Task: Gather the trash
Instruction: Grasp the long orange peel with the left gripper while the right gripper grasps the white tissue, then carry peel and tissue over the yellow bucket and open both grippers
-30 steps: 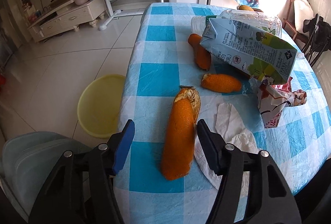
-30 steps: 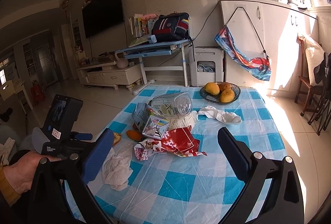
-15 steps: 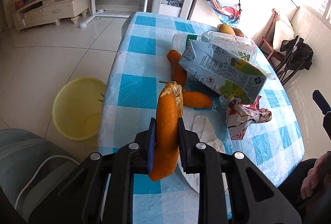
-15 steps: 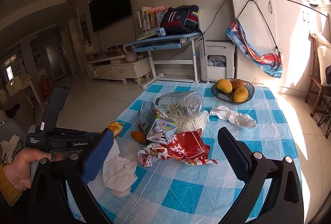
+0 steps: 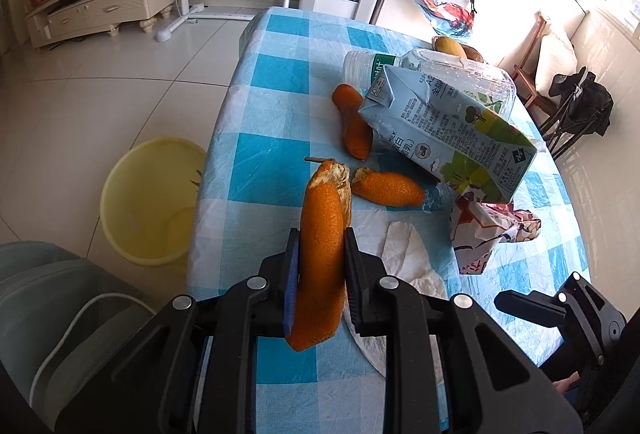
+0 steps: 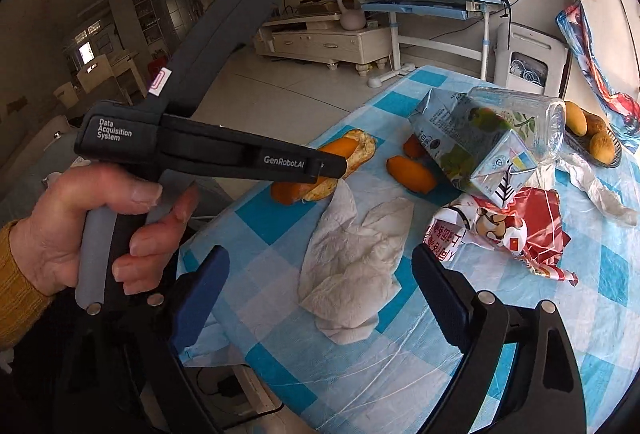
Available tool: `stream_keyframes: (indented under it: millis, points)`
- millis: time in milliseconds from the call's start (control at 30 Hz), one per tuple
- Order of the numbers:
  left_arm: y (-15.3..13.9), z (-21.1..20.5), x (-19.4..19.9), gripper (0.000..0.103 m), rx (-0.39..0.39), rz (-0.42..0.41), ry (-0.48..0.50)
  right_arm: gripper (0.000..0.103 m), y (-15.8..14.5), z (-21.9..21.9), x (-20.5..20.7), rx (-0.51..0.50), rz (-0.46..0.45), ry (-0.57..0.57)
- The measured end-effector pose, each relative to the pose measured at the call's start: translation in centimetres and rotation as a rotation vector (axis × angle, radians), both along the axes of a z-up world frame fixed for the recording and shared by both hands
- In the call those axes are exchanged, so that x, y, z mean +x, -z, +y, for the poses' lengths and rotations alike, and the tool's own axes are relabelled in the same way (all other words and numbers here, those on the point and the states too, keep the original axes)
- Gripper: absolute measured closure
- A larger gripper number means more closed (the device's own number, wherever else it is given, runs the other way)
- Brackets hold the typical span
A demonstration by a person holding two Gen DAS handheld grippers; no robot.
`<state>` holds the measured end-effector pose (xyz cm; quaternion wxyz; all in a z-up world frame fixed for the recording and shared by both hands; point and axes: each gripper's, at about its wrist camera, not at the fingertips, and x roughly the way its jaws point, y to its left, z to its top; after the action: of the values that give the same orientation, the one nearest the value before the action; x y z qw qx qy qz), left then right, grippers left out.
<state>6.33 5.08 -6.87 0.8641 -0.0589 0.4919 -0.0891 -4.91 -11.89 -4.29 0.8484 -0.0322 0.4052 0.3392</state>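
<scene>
**Peel gripped, tissue next**

Clamped now where it gaped a second ago, the left gripper (image 5: 320, 266) pinches the long orange peel (image 5: 325, 234) over the table's edge. Right gripper (image 6: 320, 298), jaws just narrowing yet empty, straddles the crumpled tissue (image 6: 352, 266). Beyond, the yellow bin (image 5: 150, 197) waits on the floor.

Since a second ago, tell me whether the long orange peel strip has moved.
Yes. The long orange peel strip lay flat on the checked tablecloth; now the left gripper, shut on it, holds its near end off the cloth.
</scene>
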Motion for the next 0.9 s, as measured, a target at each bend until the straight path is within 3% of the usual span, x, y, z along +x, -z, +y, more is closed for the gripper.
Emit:
stream_keyframes:
  millis: [200,267,367,467,500,900]
  points:
    - [0.0,0.5,-0.2,0.083,-0.006,0.001,-0.006,0.036,3.0,0.8,1.1,-0.082,0.046,0.060]
    - [-0.1,0.6,-0.3,0.083,-0.008,0.002,-0.006,0.039,3.2,0.6,1.0,-0.101,0.011,0.072]
    - [-0.2,0.7,-0.4,0.083,-0.007,-0.003,-0.007,0.057,3.4,0.2,0.7,-0.129,-0.013,0.096]
    - [-0.5,1.0,-0.6,0.083,-0.013,-0.012,-0.018,0.085,3.3,-1.1,0.6,-0.108,0.004,0.128]
    - [-0.6,1.1,-0.7,0.083,-0.014,-0.018,-0.023,0.090,3.3,-1.3,0.9,-0.099,0.014,0.136]
    - [-2.2,4.5,-1.9,0.083,-0.028,-0.086,-0.130,0.091,0.8,0.1,-0.5,-0.017,-0.034,0.088]
